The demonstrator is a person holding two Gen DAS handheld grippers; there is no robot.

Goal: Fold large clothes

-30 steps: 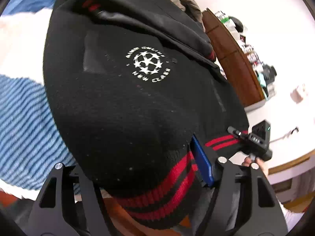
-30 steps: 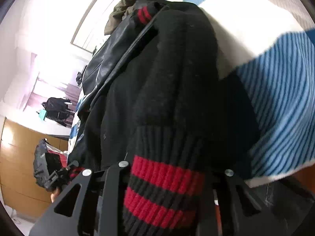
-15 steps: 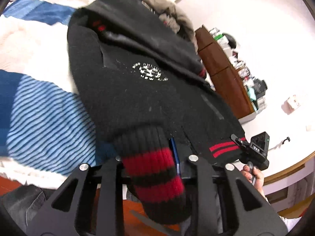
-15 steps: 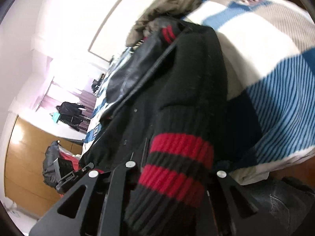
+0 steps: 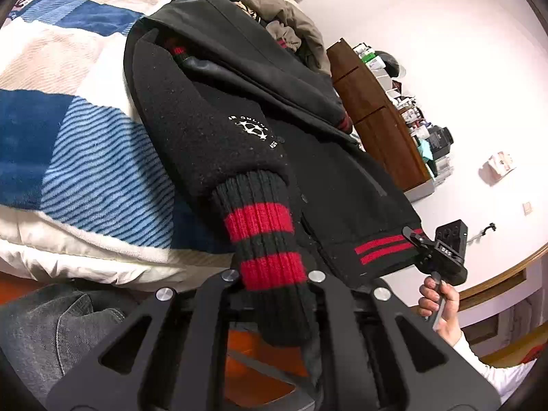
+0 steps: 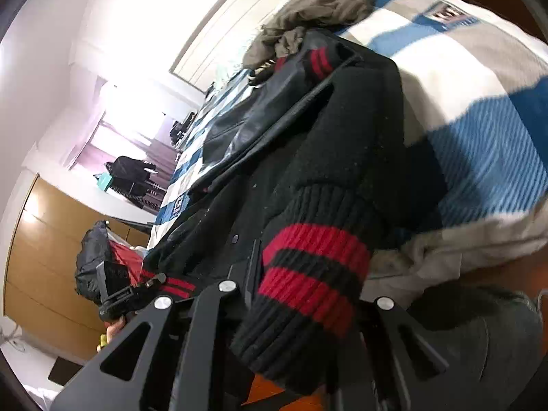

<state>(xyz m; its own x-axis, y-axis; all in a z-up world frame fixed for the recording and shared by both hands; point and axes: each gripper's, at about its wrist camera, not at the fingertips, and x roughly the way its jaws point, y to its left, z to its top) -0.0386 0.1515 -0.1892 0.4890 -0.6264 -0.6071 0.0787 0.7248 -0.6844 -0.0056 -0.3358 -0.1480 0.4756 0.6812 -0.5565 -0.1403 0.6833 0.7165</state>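
Black jacket (image 5: 246,144) lies on bed's striped blanket (image 5: 85,171), centre frame. Left tongs (image 5: 274,294) clenched on its red-striped cuff (image 5: 263,239) at 6 o'clock. Right tongs (image 6: 301,294) clenched on other cuff (image 6: 315,263). Wooden dresser (image 5: 373,116) at 2 o'clock.

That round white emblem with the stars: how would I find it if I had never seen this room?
Start at the bed with the blue and cream striped blanket, then the black jacket lying across it. Follow the sleeve whose red-striped cuff is clamped in the left tongs up a little. The emblem sits there, the only white print on the black fabric.
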